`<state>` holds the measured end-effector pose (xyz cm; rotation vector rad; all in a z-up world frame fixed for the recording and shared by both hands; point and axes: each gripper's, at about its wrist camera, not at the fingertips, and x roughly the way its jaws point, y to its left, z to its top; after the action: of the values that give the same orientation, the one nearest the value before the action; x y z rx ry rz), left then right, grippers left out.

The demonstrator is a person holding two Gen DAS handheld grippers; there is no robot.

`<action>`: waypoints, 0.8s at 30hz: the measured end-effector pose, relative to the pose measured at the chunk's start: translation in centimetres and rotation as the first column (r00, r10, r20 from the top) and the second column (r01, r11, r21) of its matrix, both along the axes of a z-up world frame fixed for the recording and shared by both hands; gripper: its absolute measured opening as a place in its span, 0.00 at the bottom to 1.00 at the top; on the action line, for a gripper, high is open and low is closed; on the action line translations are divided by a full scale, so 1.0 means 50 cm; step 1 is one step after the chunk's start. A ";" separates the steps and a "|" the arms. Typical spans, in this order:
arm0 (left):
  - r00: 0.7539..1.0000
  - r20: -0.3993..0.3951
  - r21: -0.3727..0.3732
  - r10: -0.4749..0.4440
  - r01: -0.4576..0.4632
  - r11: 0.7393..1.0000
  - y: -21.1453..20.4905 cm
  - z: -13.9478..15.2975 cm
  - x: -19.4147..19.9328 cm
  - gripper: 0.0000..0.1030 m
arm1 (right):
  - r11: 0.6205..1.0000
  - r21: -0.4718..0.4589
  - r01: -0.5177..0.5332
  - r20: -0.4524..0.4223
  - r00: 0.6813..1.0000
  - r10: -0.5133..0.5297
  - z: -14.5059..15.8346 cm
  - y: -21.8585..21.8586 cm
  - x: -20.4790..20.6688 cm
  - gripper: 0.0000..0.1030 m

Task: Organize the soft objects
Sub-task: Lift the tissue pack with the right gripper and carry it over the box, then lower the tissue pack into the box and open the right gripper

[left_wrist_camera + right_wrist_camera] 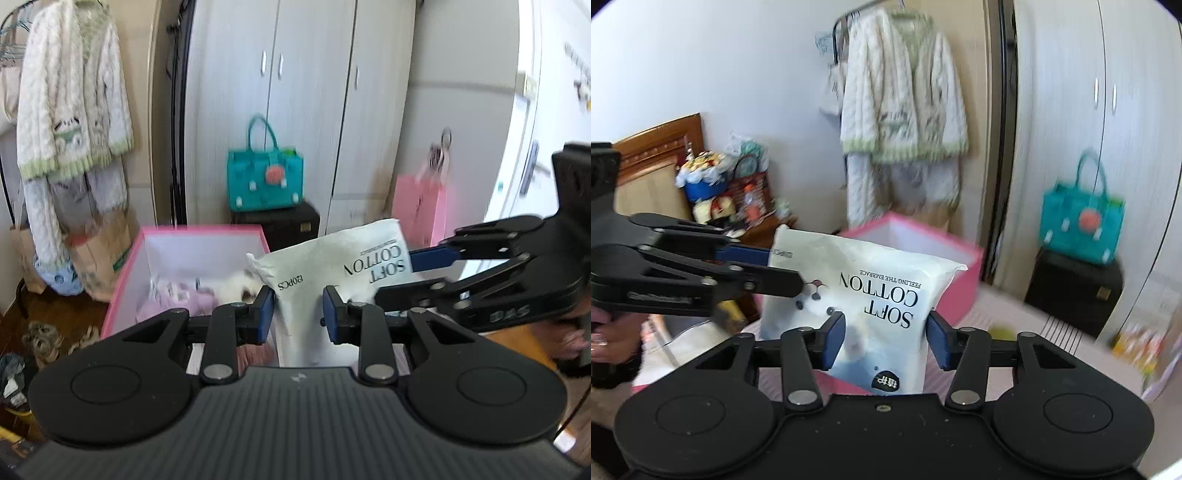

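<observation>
A white "SOFT COTTON" pack (pixel 332 266) is held in the air by both grippers, upside down, over the near edge of a pink storage box (pixel 127 266). My left gripper (pixel 298 314) is shut on one end of the pack. My right gripper (pixel 884 341) is shut on the other end of the pack (pixel 871 291). In the left wrist view the right gripper's fingers (pixel 436 258) come in from the right. In the right wrist view the left gripper's fingers (pixel 746 254) come in from the left. The box (pixel 960 284) holds a lilac cloth (pixel 173 304) and a white plush toy (pixel 238 288).
A teal handbag (pixel 264 177) sits on a dark cabinet (pixel 288 225) by the white wardrobe. A pink paper bag (pixel 419 206) hangs at right. A white cardigan (pixel 905 92) hangs on a rack. Paper bags (pixel 99 258) and shoes stand left of the box. A cluttered nightstand (pixel 731 199) stands by the bed.
</observation>
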<state>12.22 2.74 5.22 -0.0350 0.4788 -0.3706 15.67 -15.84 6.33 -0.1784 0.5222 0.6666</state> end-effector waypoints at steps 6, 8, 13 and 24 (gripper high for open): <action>0.999 0.026 -0.018 0.043 -0.042 0.999 0.035 0.017 0.049 0.26 | 1.000 -0.012 -0.012 0.040 0.999 0.013 0.016 0.054 0.075 0.57; 0.998 0.010 -0.010 0.068 -0.068 0.998 0.046 0.008 0.079 0.26 | 1.000 -0.021 -0.021 0.033 0.999 0.022 0.013 0.072 0.105 0.57; 0.991 -0.078 -0.022 0.106 -0.108 0.994 0.088 -0.014 0.153 0.26 | 0.994 -0.074 -0.077 0.025 0.997 0.079 -0.001 0.130 0.194 0.60; 0.955 -0.246 -0.014 0.166 -0.175 0.985 0.142 -0.101 0.269 0.26 | 0.974 -0.123 -0.188 -0.165 0.972 0.167 -0.087 0.208 0.384 0.40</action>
<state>25.66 9.84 0.16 -0.1569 0.7077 -0.2052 34.87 -5.45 1.97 -0.3081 0.7070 0.8238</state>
